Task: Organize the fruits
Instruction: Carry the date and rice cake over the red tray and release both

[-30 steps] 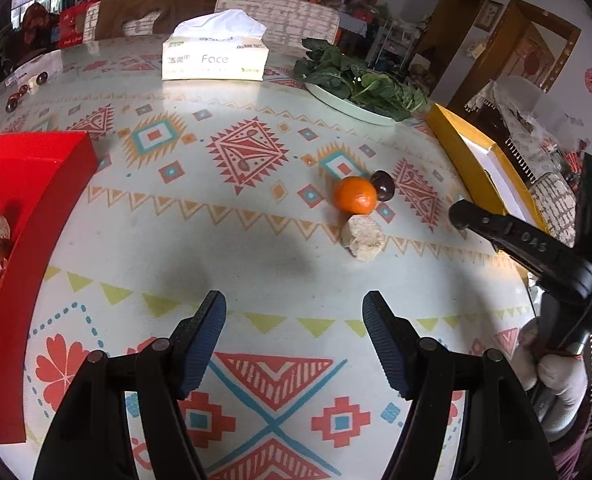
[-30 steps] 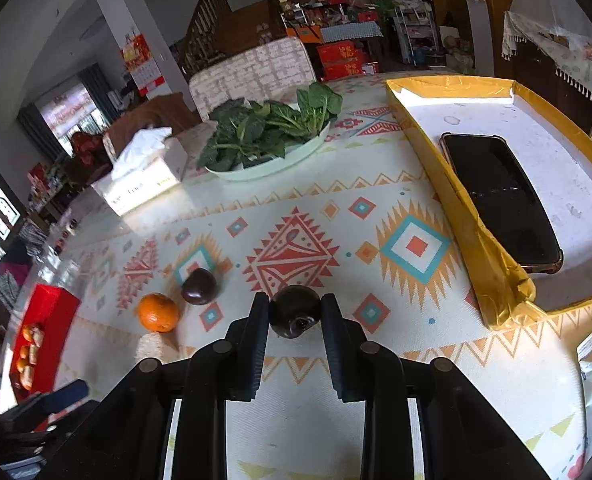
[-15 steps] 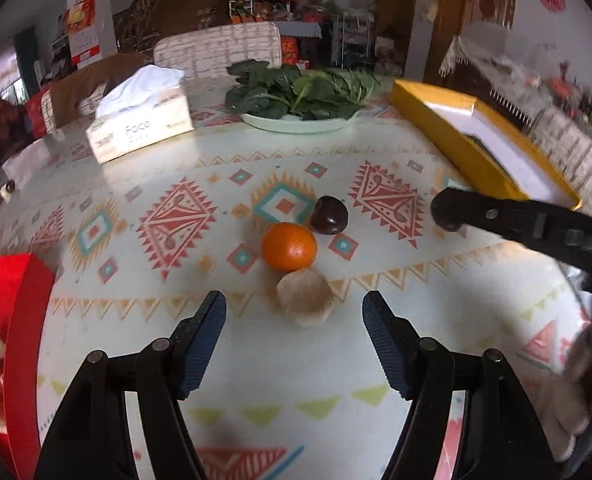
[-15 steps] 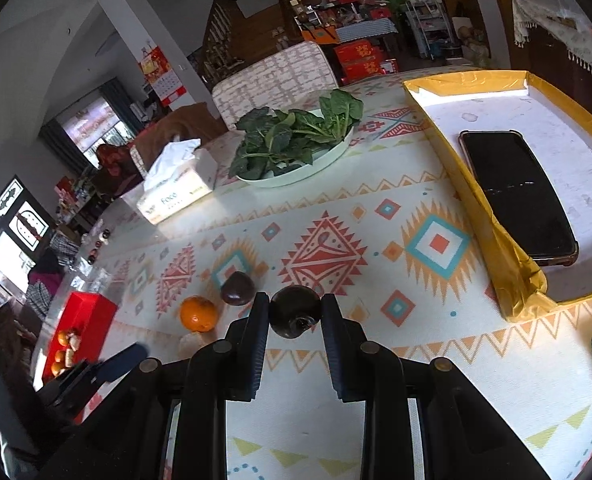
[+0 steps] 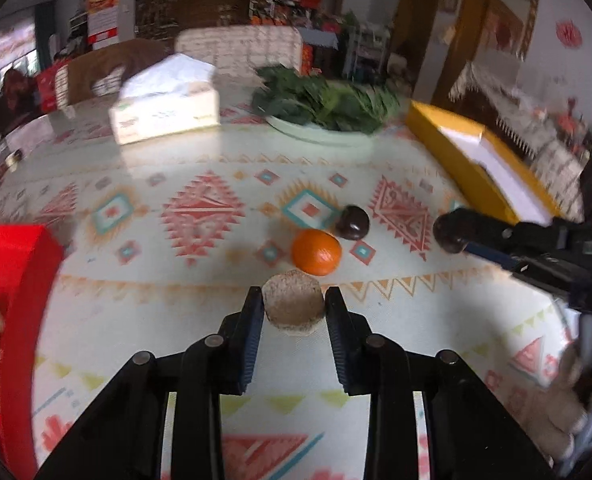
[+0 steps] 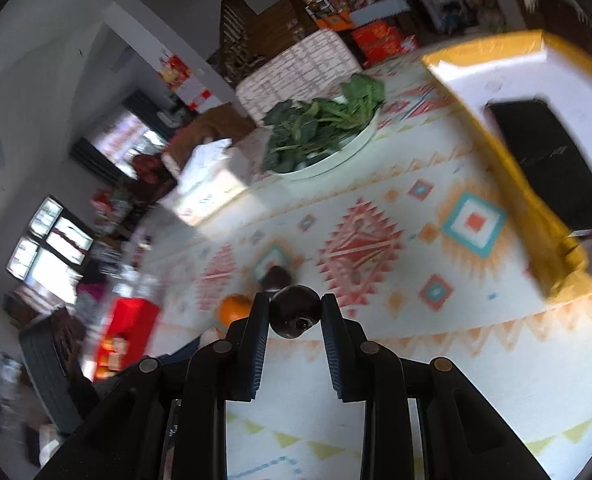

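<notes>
My left gripper [image 5: 293,305] is closing its jaws onto a beige, rough fruit chunk [image 5: 293,314] on the patterned tablecloth, and both pads touch its sides. Just beyond it lie an orange [image 5: 316,252] and a dark round fruit [image 5: 352,222]. My right gripper [image 6: 296,309] is shut on another dark round fruit [image 6: 296,312] and holds it above the cloth; the left wrist view shows that right gripper [image 5: 450,236] coming in from the right. A red box [image 5: 15,264] with fruit pieces inside sits at the left edge.
At the back stand a tissue box [image 5: 165,108] and a plate of leafy greens [image 5: 328,104]. A yellow tray [image 5: 476,164] at the right holds a black phone [image 6: 548,164]. A gloved hand [image 5: 576,412] grips the right tool. Chairs stand behind the table.
My left gripper moved forward to the beige chunk and closed from wide open onto it. The right gripper rolled, still holding its dark fruit.
</notes>
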A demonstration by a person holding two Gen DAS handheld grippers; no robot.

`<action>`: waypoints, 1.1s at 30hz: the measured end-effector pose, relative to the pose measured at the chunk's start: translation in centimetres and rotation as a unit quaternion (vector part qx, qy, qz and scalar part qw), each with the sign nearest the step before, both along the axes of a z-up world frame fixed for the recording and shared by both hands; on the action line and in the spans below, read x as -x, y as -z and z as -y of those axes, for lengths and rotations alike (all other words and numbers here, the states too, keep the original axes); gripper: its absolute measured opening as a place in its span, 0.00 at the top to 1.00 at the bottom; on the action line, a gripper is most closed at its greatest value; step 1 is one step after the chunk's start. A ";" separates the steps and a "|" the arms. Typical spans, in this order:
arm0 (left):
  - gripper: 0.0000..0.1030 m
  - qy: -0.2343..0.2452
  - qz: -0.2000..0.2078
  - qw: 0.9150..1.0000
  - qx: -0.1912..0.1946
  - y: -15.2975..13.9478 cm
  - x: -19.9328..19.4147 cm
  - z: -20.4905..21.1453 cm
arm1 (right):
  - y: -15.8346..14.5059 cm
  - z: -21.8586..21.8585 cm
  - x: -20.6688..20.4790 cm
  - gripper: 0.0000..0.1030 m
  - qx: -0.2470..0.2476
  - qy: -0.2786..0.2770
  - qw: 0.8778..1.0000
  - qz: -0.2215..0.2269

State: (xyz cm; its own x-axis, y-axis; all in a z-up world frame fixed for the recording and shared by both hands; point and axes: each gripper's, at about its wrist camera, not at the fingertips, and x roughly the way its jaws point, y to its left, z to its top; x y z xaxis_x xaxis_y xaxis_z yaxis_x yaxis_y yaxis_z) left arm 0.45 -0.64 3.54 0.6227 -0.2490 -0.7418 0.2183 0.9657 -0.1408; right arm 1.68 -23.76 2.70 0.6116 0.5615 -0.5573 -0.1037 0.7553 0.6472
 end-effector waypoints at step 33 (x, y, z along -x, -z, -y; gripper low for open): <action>0.70 -0.303 0.015 0.950 0.075 -0.1 10.8 -34.4 | -2.8 -33.3 5.3 0.72 0.089 -0.273 0.958 0.017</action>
